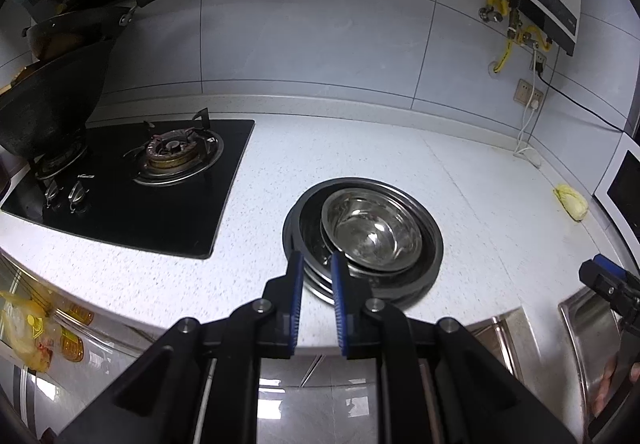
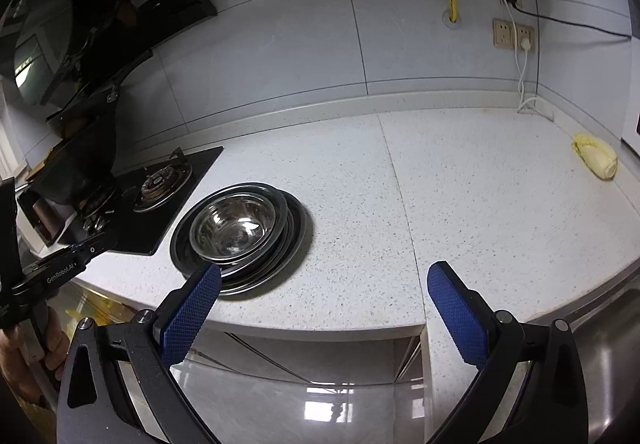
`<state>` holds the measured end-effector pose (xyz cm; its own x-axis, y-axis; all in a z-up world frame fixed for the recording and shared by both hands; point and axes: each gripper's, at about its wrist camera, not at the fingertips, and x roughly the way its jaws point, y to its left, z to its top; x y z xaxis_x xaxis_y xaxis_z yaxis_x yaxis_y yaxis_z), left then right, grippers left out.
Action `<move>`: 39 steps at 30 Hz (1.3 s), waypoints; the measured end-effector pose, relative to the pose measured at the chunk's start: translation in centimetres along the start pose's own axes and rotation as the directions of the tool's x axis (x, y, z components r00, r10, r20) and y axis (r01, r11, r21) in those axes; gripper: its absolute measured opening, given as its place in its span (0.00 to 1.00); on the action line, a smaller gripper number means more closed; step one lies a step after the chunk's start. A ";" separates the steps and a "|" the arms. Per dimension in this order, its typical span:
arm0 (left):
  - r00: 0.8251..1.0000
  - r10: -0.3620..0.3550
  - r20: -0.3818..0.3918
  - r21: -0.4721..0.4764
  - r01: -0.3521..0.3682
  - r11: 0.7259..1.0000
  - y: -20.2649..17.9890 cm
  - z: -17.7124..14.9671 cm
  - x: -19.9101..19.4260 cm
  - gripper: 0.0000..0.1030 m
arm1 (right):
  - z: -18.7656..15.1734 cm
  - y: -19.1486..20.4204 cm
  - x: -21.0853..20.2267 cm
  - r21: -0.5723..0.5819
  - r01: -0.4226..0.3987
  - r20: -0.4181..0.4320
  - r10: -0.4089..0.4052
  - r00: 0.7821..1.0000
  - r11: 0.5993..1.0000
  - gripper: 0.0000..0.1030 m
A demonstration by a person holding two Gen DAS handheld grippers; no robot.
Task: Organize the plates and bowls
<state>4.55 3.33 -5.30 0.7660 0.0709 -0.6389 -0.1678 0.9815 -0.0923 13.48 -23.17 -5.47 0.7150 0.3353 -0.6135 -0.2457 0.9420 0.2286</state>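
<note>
Blue-padded jaws of the left gripper [image 1: 316,264] sit nearest the lens, nearly shut w/ only a slim gap, nothing between them. Right gripper [image 2: 324,276] has its jaws spread as wide as they go, also empty.

Steel bowl [image 1: 370,230] sits nested on top of the stack of plates [image 1: 430,244], just ahead of the left tips and ahead-left of the right gripper's left pad [image 2: 192,308]. Both tools hang above the near edge of the countertop [image 2: 460,203], apart from the dishes.

Judging by this, the stack looks already built and the step is backing off w/o disturbing it, or reaching for whatever's next. To do that well:
- keep both tips clear of the plate rims; steel on steel slides easily, a nudge could shift the off-centre stack
- if the stack needs squaring, push low on the bottom plate rim, not the bowl
- right tool is already wide enough for a rim grab; left would need opening first

Further out: gas hob [image 1: 132,179] left of the stack, sink [image 1: 588,328] right of the left tool, yellow cloth [image 2: 596,159] far right by the wall, sockets [image 2: 514,33] & water heater [image 1: 540,3] above
</note>
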 end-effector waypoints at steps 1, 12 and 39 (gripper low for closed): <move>1.000 0.003 -0.001 0.004 -0.003 1.000 0.0 -0.2 -0.4 0.14 | 0.0 0.1 -0.3 -0.002 0.000 0.003 0.000 1.000 1.000 0.98; 0.999 0.031 0.016 0.036 -0.031 0.999 0.5 -0.4 -3.4 0.14 | -0.2 0.2 -2.7 -0.016 0.021 0.023 -0.020 1.000 1.000 0.98; 0.996 0.078 0.032 -0.031 -0.077 0.997 4.0 0.7 -4.6 0.66 | 0.4 0.4 -3.6 -0.021 0.013 0.048 -0.012 0.999 1.000 0.98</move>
<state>0.81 7.04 -2.15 0.7698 0.1529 -0.6197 -0.2457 0.9671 -0.0666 11.04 -23.99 -2.84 0.7483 0.3234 -0.5792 -0.2506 0.9462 0.2047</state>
